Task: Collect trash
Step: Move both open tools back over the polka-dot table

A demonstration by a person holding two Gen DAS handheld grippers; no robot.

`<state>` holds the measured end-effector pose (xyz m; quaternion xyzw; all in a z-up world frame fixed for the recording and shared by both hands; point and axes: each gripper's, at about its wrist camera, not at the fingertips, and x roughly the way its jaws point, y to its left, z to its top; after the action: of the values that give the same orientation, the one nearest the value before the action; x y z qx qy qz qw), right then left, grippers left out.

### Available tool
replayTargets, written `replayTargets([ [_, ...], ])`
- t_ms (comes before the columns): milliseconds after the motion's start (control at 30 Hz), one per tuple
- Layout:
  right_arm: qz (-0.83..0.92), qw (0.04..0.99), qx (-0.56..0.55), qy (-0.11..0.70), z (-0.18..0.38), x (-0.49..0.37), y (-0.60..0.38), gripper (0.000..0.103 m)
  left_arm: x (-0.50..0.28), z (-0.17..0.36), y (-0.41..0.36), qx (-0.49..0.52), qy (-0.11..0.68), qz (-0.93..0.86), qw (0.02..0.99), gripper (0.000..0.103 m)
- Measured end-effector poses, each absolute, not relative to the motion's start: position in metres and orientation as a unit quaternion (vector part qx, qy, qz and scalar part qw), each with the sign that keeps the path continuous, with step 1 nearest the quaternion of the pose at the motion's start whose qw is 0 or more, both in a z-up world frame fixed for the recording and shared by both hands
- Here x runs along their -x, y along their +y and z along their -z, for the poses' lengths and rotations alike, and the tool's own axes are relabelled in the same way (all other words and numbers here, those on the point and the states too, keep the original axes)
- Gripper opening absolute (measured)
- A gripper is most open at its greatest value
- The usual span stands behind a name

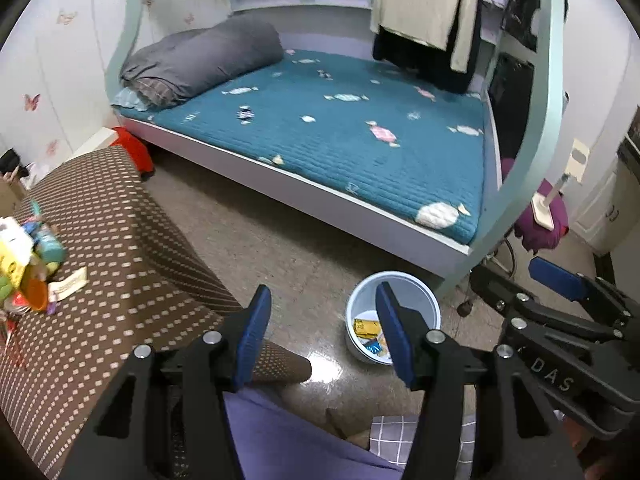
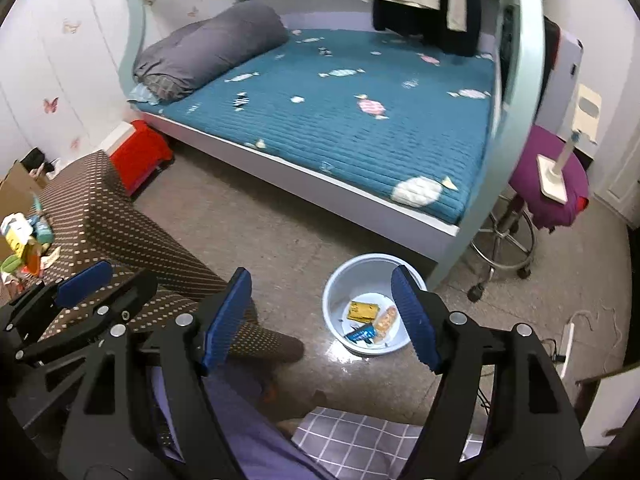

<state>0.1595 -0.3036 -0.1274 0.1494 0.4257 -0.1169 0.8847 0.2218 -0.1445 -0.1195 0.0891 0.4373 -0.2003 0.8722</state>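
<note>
A pale blue basin point(image 1: 424, 296) point(image 2: 352, 276) stands on the floor by the bed's corner. In it lie a yellow packet point(image 1: 366, 327) point(image 2: 362, 310), an orange packet point(image 2: 386, 320) and a blue wrapper point(image 2: 360, 334). More wrappers and cartons sit in a trash pile point(image 1: 28, 264) point(image 2: 24, 240) on the brown dotted table point(image 1: 120, 240) at the left. My left gripper point(image 1: 324, 332) point(image 2: 108, 280) hovers open over the floor beside the table, nothing between its blue pads. My right gripper point(image 2: 322, 316) point(image 1: 520, 280) is open and empty too, above and in front of the basin.
A bed with a teal mattress point(image 1: 340, 132) and a rolled grey quilt point(image 1: 200, 60) fills the back. A red box point(image 2: 138, 152) stands by the table's far end. A purple stool point(image 2: 548, 176) bears a white stand. A power strip point(image 2: 566, 344) lies right. A person's purple trouser leg point(image 2: 248, 440) is below.
</note>
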Motion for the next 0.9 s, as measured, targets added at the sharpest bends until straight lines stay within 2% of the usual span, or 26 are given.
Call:
replayTargets([
  [667, -0.001, 0.911, -0.064, 0.406, 0.087, -0.200, -0.184, 0.072, -0.223, 0.087, -0.011, -0.010, 0.414, 0.086, 0.906, 0.056],
  [900, -0.048, 0.911, -0.031, 0.408, 0.084, -0.219, -0.132, 0.076, -0.228, 0.087, 0.047, 0.023, 0.418, 0.040, 0.907, 0.058],
])
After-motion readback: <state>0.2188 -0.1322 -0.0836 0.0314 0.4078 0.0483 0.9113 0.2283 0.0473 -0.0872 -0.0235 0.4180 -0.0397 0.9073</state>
